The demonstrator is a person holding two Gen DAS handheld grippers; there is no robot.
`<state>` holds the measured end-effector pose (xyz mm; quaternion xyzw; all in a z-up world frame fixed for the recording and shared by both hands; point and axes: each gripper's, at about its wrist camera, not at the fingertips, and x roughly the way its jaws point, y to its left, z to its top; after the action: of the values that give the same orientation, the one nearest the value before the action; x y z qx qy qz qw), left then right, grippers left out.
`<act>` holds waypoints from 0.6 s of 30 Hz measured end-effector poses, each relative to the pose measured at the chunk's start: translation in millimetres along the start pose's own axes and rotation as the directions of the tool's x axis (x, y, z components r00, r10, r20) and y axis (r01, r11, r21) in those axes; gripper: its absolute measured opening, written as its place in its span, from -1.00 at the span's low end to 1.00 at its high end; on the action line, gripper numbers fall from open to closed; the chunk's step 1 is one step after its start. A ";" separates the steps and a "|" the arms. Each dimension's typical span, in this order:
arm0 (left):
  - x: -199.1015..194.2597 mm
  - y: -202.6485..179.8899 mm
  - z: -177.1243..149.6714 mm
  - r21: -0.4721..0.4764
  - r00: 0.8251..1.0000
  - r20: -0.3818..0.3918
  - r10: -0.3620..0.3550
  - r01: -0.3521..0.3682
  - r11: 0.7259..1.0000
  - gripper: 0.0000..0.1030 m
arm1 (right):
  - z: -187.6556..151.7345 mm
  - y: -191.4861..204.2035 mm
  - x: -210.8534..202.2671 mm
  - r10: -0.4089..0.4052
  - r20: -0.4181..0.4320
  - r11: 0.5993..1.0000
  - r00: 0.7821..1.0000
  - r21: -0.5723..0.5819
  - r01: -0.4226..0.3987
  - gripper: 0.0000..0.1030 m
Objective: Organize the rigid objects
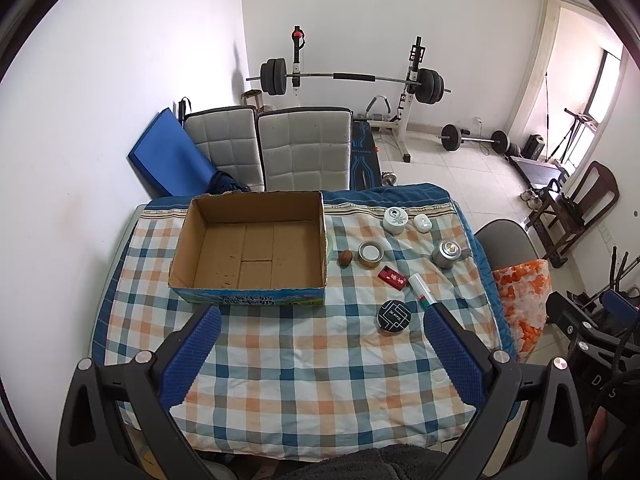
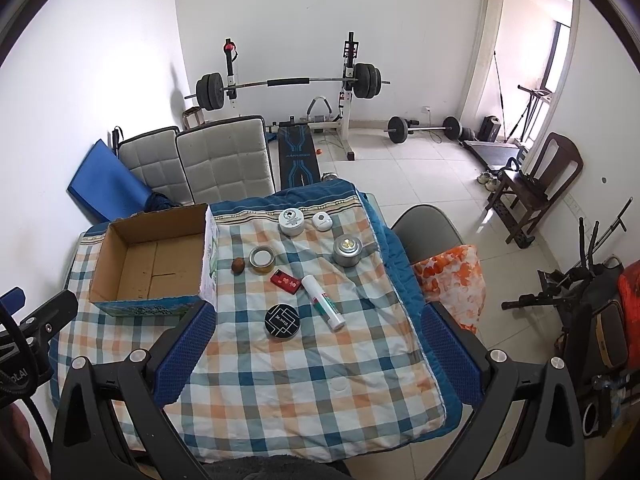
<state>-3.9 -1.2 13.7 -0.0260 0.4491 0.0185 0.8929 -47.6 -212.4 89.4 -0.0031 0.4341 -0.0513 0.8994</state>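
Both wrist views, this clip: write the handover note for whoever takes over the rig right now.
Left gripper open, holding nothing, above the checked cloth. Right gripper likewise.
Cardboard box at the cloth's left is empty.
Right of the box: brown nut, tape roll, red box, white tube, black round tin, silver tin, white jar, small white case.
Done: nothing. Left: likely box all eight.

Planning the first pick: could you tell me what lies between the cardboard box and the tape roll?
A small brown nut-like object sits between the cardboard box and tape roll, clearest in the right wrist view.
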 end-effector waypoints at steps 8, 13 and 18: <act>0.2 -1.8 -1.0 0.003 1.000 0.002 -0.001 0.001 1.000 1.00 | -0.8 -2.8 -1.1 0.000 0.009 1.000 1.000 0.001 0.000 1.00; 0.2 -2.1 -1.0 0.002 1.000 0.001 0.000 0.000 1.000 1.00 | -1.1 -1.0 3.0 -0.004 0.010 1.000 1.000 -0.005 0.004 1.00; -0.5 -1.5 -1.4 0.000 1.000 -0.002 -0.003 0.003 1.000 1.00 | 0.5 0.9 3.3 -0.006 0.011 1.000 1.000 -0.010 0.006 1.00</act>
<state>-5.2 -2.8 13.3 -0.0264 0.4501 0.0172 0.8924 -45.1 -211.8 87.0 -0.0092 0.4295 -0.0517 0.9015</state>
